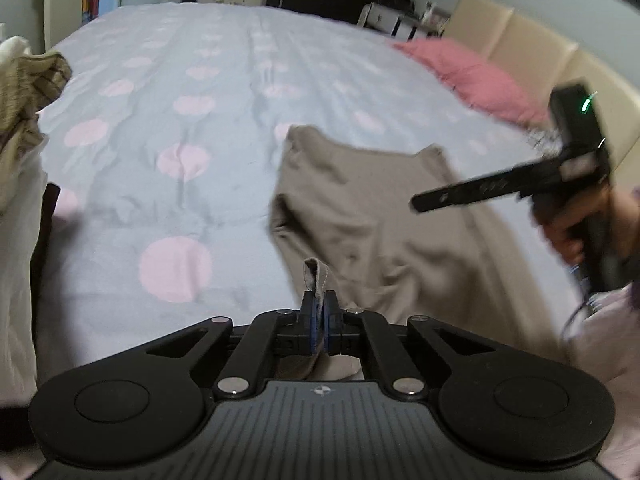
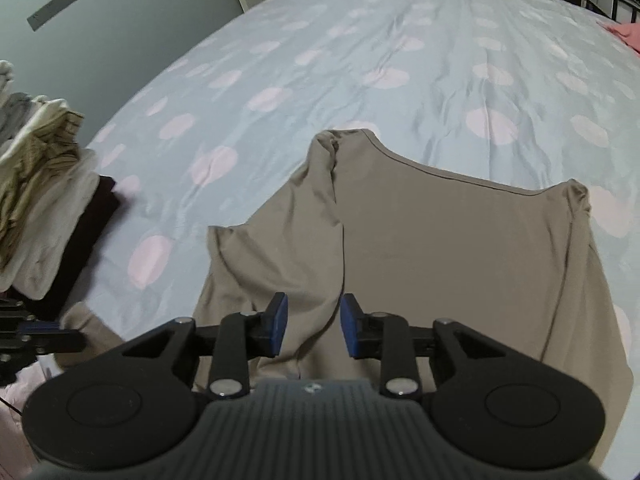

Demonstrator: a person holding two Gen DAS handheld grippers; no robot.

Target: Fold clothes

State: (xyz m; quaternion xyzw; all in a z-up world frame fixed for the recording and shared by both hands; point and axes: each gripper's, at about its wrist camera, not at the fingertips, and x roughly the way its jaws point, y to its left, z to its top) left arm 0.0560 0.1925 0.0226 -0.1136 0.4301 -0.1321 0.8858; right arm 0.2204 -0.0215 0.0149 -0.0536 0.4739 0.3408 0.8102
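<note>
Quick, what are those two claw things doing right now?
Left gripper: closed, pinching an edge of the taupe shirt.
Right gripper: open, holding nothing, above the shirt.

One taupe shirt (image 2: 448, 248) lies on one bed (image 2: 360, 60) with a dotted blue sheet. One pile of clothes (image 2: 36, 184) sits at the left edge. One pink pillow (image 1: 468, 76) rests near the headboard. Two grippers: left (image 1: 320, 312), right (image 2: 313, 322).

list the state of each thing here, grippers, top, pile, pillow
left gripper: shut on a bit of the taupe top
right gripper: open, above the top, holding nothing
taupe top: spread on the bed, left sleeve folded inward
clothes pile: stacked at bed edge
pink pillow: lying by the headboard
</note>
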